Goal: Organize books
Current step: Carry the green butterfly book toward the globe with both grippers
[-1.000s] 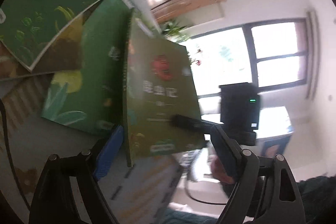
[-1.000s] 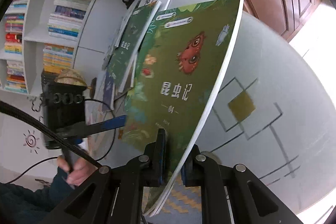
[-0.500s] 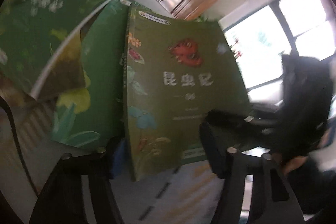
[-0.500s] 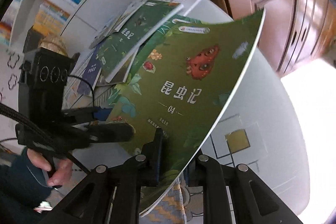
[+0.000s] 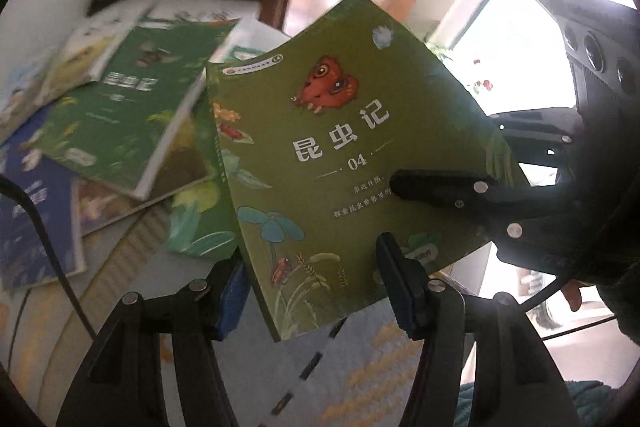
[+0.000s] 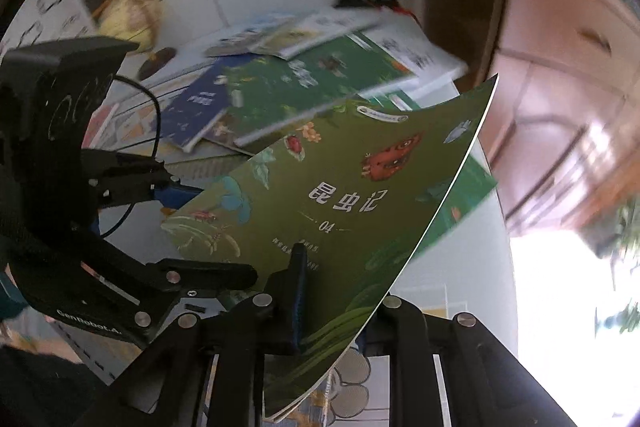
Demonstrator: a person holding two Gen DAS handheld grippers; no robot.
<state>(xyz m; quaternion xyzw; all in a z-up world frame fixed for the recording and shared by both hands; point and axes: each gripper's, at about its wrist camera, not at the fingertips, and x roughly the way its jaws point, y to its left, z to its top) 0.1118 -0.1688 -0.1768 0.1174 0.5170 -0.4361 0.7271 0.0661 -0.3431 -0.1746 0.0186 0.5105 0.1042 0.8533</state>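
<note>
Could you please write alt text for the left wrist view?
A green insect book numbered 04 is held up over a table, gripped by the right gripper, its lower edge between the left gripper fingers. More books lie scattered behind.

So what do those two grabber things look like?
Both are black. The left gripper has two long fingers with silver screws and blue pads. A black cable loops from its boxy body, printed "GenRobot" in white. The right gripper is the same black with silver screws. A dark green sleeve shows.

Surface: pale round frosted-glass table (image 6: 472, 267).
On it: overlapping loose heap of green, blue and white paperback books (image 5: 120, 115).
</note>
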